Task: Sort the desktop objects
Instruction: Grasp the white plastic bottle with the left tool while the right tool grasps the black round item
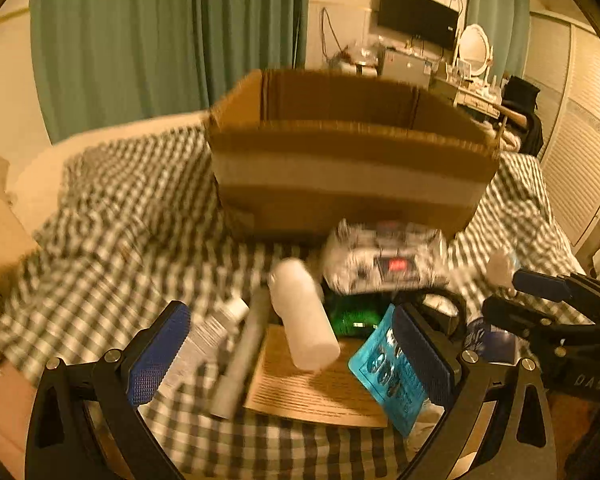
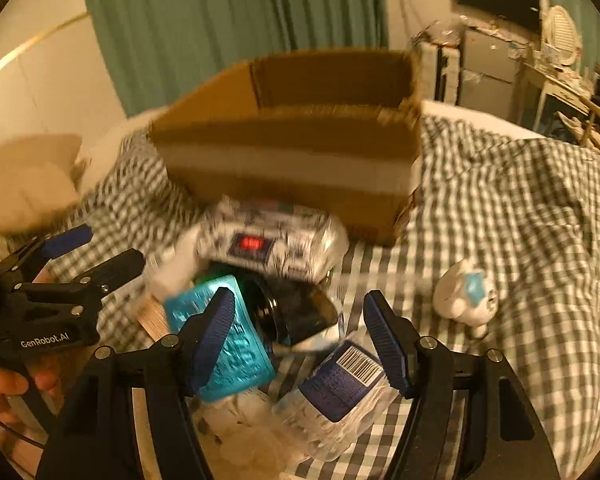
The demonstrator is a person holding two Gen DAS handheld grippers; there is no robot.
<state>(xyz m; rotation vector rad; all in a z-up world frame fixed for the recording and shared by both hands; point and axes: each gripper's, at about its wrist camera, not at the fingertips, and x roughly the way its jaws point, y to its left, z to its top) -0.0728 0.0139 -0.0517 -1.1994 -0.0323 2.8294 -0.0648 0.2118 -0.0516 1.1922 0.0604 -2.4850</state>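
An open cardboard box (image 1: 340,168) stands on a checked bedspread; it also shows in the right wrist view (image 2: 292,152). A pile lies in front of it: a white bottle (image 1: 304,312), a grey tube (image 1: 244,356), a small labelled bottle (image 1: 208,340), a brown booklet (image 1: 300,388), a teal blister pack (image 1: 392,368) (image 2: 228,344), a patterned packet (image 1: 384,260) (image 2: 272,240), a dark jar (image 2: 300,312) and a clear bottle with a blue label (image 2: 340,388). My left gripper (image 1: 288,356) is open above the white bottle. My right gripper (image 2: 300,340) is open above the jar.
A small white toy with a blue patch (image 2: 468,296) lies on the bedspread (image 2: 520,220) to the right. A pillow (image 2: 36,184) sits at the left. A desk with a monitor (image 1: 416,16) and a mirror stands beyond the bed.
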